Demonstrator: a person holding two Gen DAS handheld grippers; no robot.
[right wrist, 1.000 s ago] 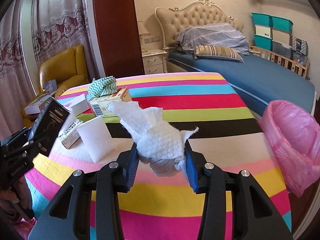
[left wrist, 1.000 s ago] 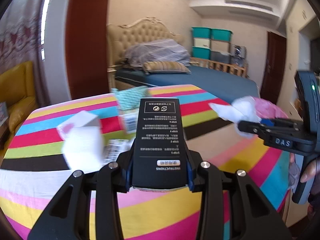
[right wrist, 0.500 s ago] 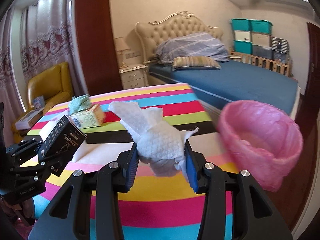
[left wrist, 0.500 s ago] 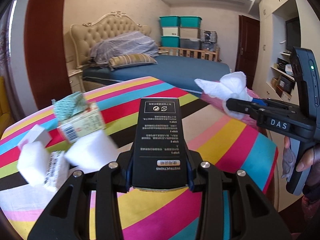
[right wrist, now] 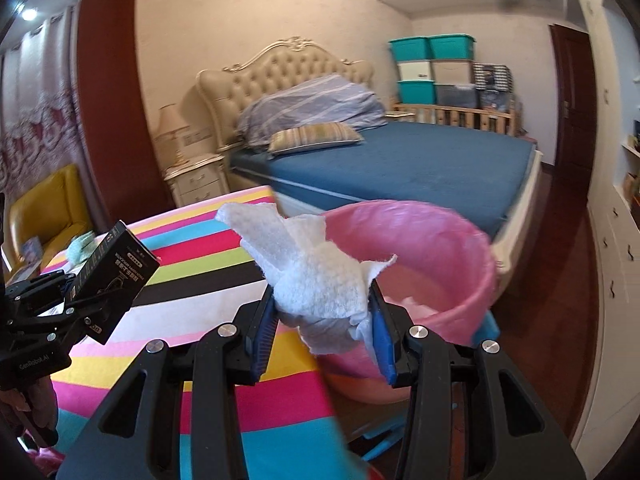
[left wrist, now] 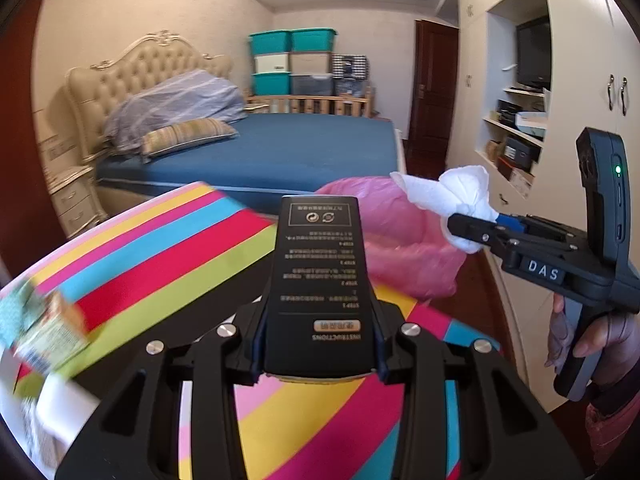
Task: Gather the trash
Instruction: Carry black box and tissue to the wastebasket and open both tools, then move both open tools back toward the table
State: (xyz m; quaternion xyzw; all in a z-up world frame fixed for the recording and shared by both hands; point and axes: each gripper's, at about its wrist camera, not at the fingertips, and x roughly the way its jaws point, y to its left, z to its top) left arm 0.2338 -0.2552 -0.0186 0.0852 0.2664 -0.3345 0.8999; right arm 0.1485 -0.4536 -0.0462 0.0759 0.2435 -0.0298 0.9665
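Right wrist view: right gripper (right wrist: 324, 316) clamped on tissue (right wrist: 316, 276) short of bin (right wrist: 440, 264); left gripper (left wrist: 318, 344) gripping black box (left wrist: 320, 292) — early release risks floor drop.

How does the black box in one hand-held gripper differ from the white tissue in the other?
The flat black printed cardboard box is rigid and straight-edged; the crumpled white paper tissue is soft and shapeless. The box sits in the left hand-held gripper, the tissue in the right hand-held gripper. Both are clamped between jaws.
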